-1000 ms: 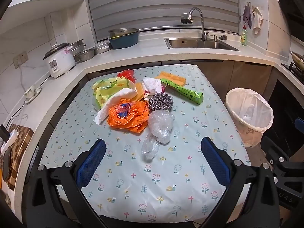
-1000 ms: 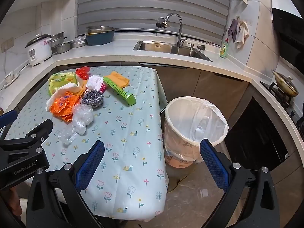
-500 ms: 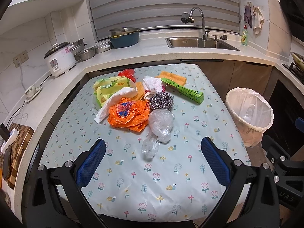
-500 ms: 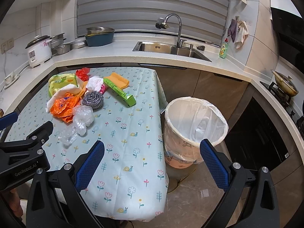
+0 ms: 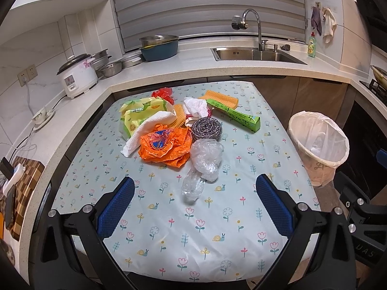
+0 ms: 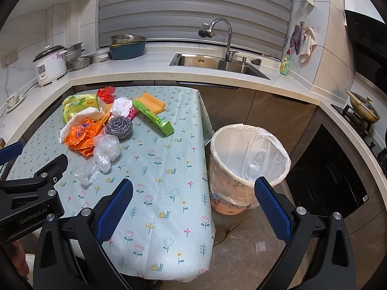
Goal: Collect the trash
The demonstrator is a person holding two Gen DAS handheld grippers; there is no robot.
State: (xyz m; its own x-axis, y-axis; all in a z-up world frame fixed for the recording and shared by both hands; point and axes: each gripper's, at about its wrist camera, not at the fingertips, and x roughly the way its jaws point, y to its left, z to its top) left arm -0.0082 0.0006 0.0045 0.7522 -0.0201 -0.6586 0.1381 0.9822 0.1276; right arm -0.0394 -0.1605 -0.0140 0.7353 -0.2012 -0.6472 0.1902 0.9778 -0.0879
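Pale blue tablecloth [image 5: 217,229] with little flowers and snails. On it: orange bag [image 5: 164,146], silver scourer [image 5: 206,128], green box [image 5: 235,118], yellow-green packet [image 5: 140,112], white tissue [image 5: 147,130]. The bin [image 6: 249,159] has a white liner. Blue pads [image 5: 116,206].

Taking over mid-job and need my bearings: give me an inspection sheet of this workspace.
Surface: table, floral cloth, near half bare.
Job's things: orange bag, clear plastic, steel scourer, green box, paper towel and wrappers piled together; bin lined, beside table on floor.
Clutter: nothing seen beyond the pile.
Grippers: left gripper and right gripper open, empty.
Cables: white cord on counter.
Surroundings: sink, rice cooker.
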